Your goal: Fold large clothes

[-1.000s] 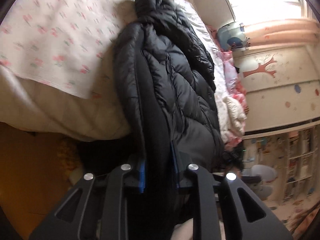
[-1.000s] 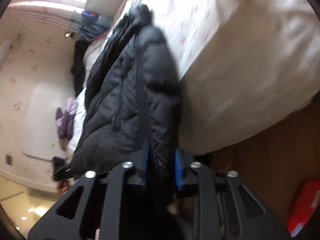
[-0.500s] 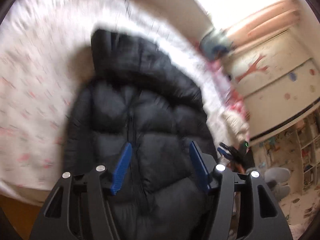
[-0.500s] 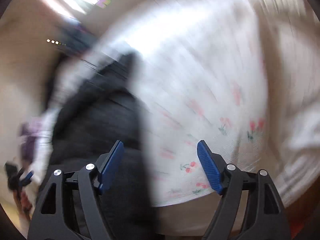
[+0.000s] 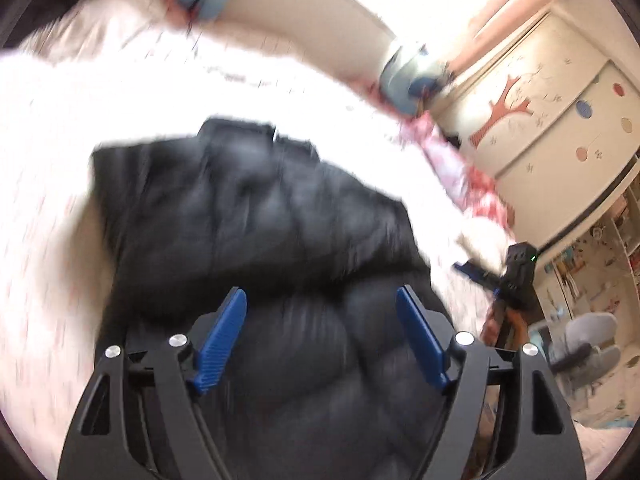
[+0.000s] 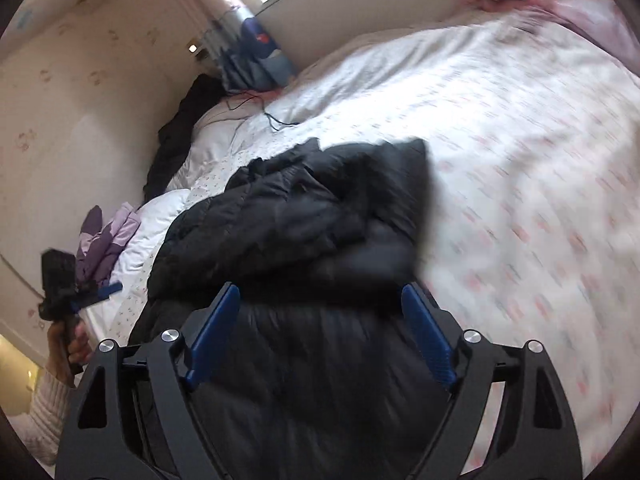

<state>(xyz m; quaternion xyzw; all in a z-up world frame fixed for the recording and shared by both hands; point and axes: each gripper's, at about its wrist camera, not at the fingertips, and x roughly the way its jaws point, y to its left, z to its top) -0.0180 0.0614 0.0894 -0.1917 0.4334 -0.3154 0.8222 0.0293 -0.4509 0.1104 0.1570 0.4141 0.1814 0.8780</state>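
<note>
A black puffer jacket lies folded on the bed's floral sheet. It also shows in the right wrist view. My left gripper is open and empty just above the jacket's near part. My right gripper is open and empty above the jacket's near part too. The right gripper shows at the right of the left wrist view. The left gripper shows at the left of the right wrist view. Both views are motion-blurred.
The floral sheet spreads to the right of the jacket. Pillows and a headboard stand at the far end. A dark garment and purple clothes lie by the wall. A wardrobe and a chair stand beside the bed.
Both grippers have let go of the jacket and opened. The jacket, held hanging off the bed edge a second ago, now lies folded on the bed. Both grippers have risen above it.
</note>
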